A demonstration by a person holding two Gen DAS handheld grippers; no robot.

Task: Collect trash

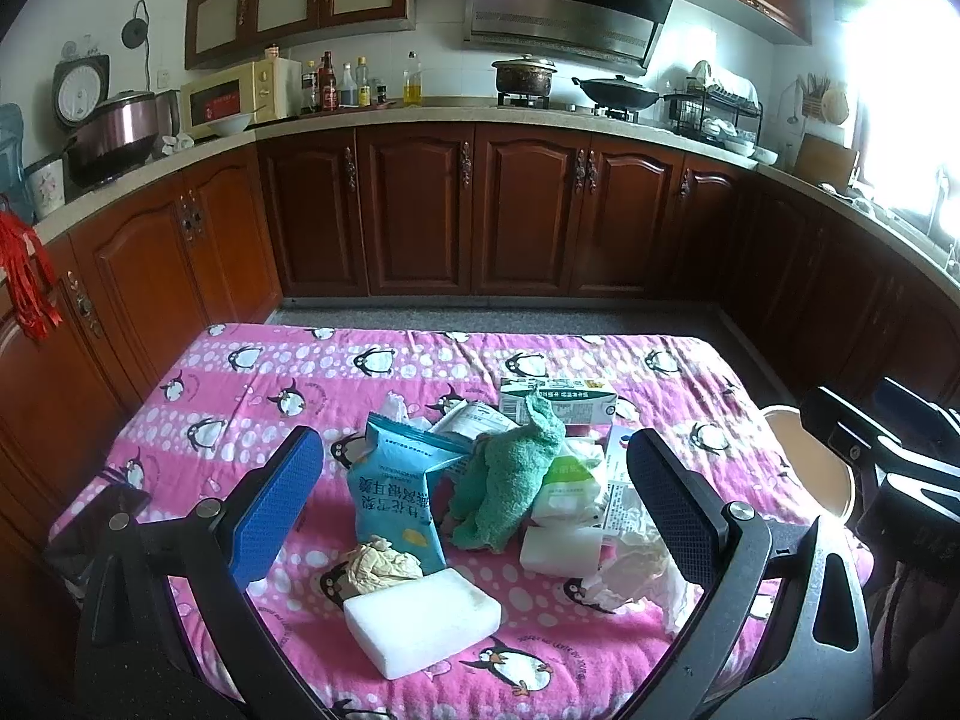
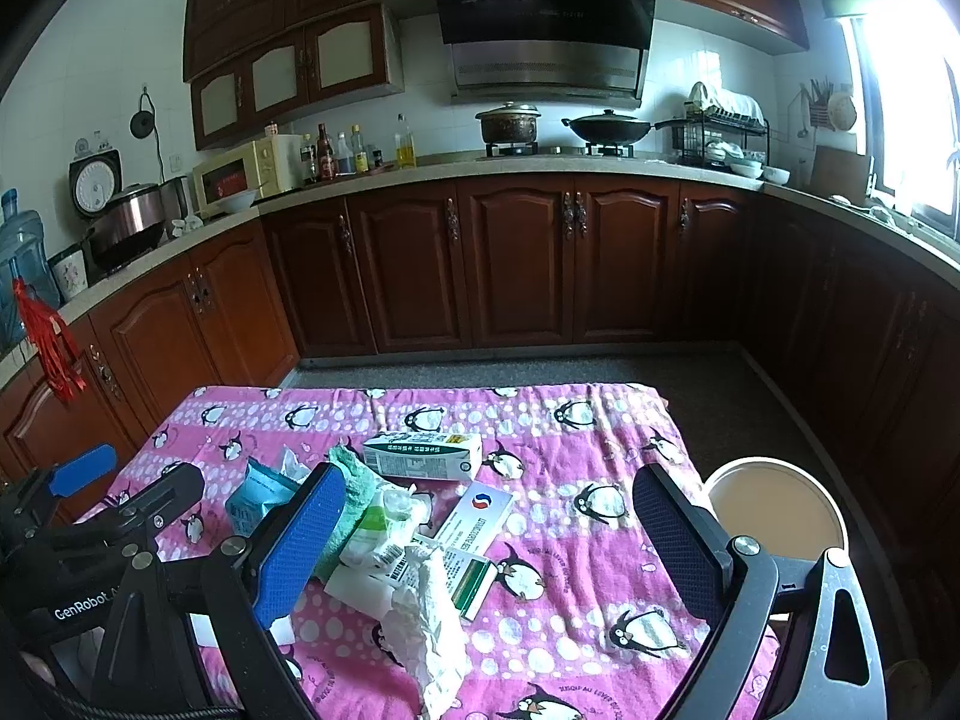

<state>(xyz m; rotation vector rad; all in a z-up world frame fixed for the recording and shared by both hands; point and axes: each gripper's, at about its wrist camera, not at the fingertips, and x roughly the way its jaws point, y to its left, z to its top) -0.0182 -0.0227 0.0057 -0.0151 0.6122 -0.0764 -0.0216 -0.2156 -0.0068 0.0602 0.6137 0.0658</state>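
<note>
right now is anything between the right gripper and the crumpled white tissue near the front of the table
Nothing visible blocks it. The right gripper is open, and the crumpled white tissue lies on the pink penguin cloth in the gap between its fingers, with no item on top. A flat box lies just beyond it.
</note>
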